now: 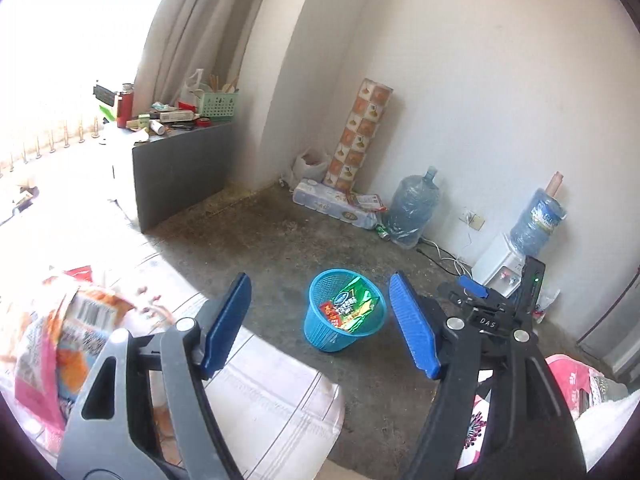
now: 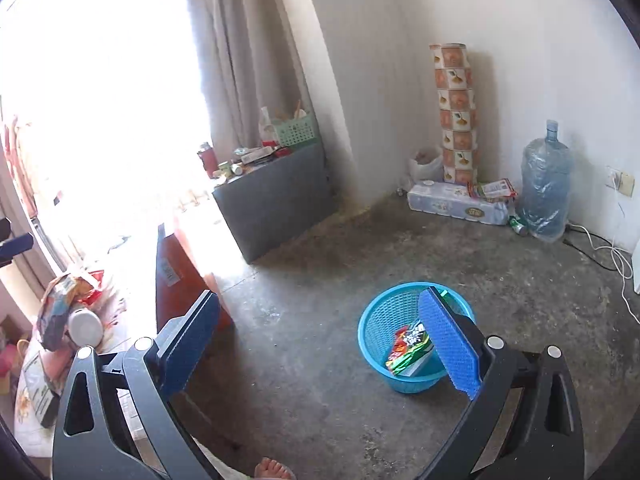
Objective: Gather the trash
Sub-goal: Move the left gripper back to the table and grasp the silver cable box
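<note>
While both are held above the concrete floor (image 2: 320,272), left hand-held gripper (image 1: 320,324) spread wide and empty, right hand-held gripper (image 2: 316,344) likewise released, green snack wrapper (image 1: 350,310) seen lying inside blue mesh basket (image 1: 320,332), basket set on floor.

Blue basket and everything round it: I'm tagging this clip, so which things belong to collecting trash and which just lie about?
Job:
- blue basket
- snack wrapper inside it
- left gripper, open
- right gripper, open

Lying about:
- water jug
- tissue pack
- patterned roll
- green crate
</note>
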